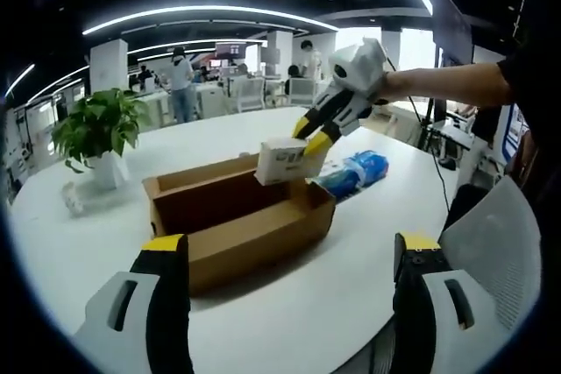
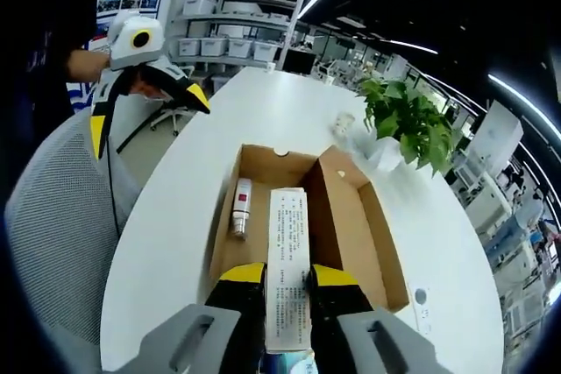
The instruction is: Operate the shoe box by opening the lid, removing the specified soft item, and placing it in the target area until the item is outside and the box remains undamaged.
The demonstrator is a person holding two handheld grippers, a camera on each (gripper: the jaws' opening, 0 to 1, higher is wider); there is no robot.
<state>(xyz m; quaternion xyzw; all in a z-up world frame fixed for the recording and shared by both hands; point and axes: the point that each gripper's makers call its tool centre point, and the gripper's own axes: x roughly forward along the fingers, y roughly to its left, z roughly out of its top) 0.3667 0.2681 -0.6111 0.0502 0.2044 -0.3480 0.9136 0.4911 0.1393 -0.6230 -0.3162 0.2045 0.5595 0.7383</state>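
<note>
Brown cardboard shoe box [image 1: 237, 216]; white printed carton [image 2: 287, 260]; blue packet [image 1: 353, 172]; white table [image 1: 351, 286].

Bright, even office light falls from long curved ceiling strip lamps [image 1: 210, 13], which blow out to pure white, as do the windows behind them. The glossy white round table [image 1: 368, 243] carries a soft sheen and a faint shadow under the open brown cardboard shoe box [image 1: 237, 216]. Fisheye distortion bends both views' edges; distant desks look soft.

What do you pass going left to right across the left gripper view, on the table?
Potted plant → open shoe box → white carton held by the right gripper → blue soft packet.
</note>
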